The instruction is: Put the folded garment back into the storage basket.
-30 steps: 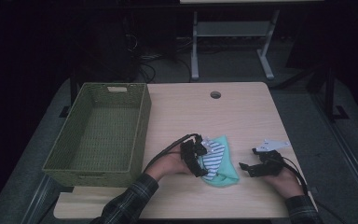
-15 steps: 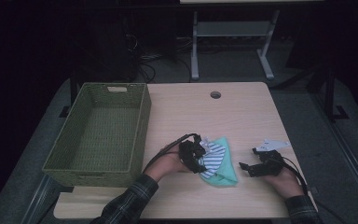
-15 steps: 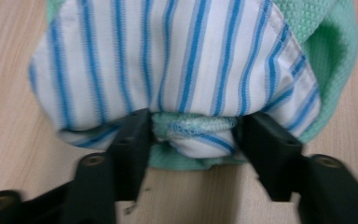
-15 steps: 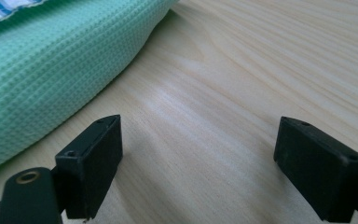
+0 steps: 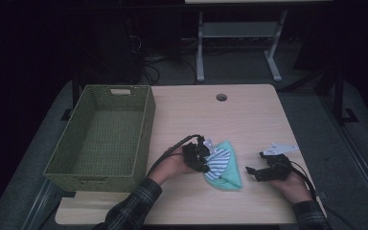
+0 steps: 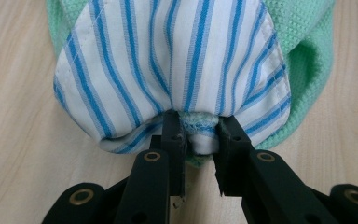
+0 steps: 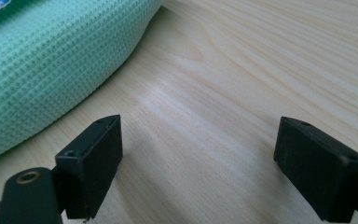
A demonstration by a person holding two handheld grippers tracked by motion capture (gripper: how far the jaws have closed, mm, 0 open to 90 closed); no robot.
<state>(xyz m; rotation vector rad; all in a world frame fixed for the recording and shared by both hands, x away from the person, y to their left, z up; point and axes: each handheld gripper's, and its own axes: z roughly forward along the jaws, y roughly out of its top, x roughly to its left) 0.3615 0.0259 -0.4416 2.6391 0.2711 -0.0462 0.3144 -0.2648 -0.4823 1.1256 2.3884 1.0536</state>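
Table (image 5: 249,120): pale wood, a round hole at its 12 o'clock edge. Basket (image 5: 146,129): green woven, rectangular, at the table's 9 o'clock side, nothing in it; its near wall hides part of its floor. Cloth bundle (image 5: 225,168): mint waffle-knit folded with a white, blue-striped piece (image 6: 177,60), lying flat toward the table's 6 o'clock, well apart from the basket. Likely light, limp and non-slip; probably sags when lifted, so a bunched hem or corner is the best hold. Whether one garment or two cannot be told; its underside is hidden. Left gripper (image 6: 200,140): at the bundle's 9 o'clock, jaws closed down on a gathered fold of striped and mint edge. Right gripper (image 7: 198,154): at the bundle's 3 o'clock, just beside the mint cloth, jaws spread wide over bare wood, holding nothing. The room beyond the table is too dark to read.
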